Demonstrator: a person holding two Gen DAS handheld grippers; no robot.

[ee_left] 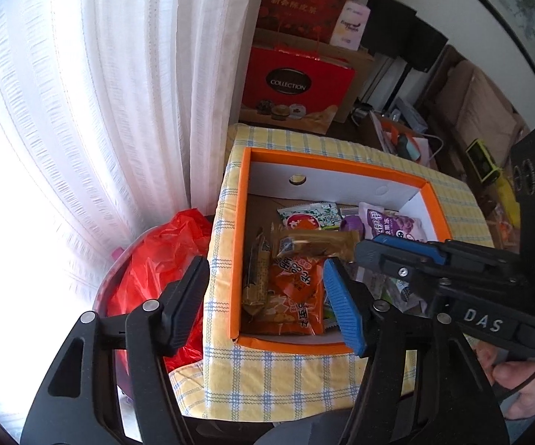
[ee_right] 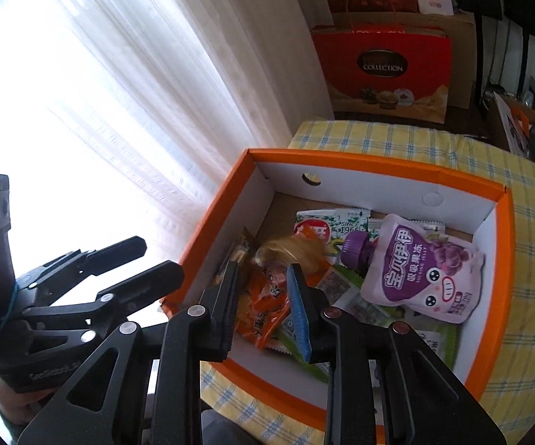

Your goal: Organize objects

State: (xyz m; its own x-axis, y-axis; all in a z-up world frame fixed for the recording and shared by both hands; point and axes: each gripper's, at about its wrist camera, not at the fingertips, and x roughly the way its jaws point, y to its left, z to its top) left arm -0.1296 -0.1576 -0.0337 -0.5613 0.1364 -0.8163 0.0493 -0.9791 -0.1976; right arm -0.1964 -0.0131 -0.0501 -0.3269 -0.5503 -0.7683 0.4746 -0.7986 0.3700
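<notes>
An orange box (ee_left: 236, 244) with a white inside stands on a yellow checked cushion (ee_left: 267, 374). In the box lie an orange packet (ee_left: 297, 296), a brown packet (ee_left: 319, 246), a green-white packet (ee_left: 308, 217) and a purple jelly pouch (ee_left: 397, 224). My left gripper (ee_left: 263, 263) hangs open over the box's near left rim, holding nothing. My right gripper (ee_right: 262, 274) hovers over the orange packet (ee_right: 267, 289), its jaws a little apart with nothing between the pads. The brown packet (ee_right: 289, 254) is blurred just past its tips. The purple pouch (ee_right: 423, 274) lies to the right.
A red plastic bag (ee_left: 156, 259) sits left of the cushion, against a white curtain (ee_left: 100, 111). Red gift bags (ee_left: 297, 81) stand behind the box. Cluttered furniture (ee_left: 482, 111) fills the right side. A hand (ee_left: 516, 378) holds the right gripper's handle.
</notes>
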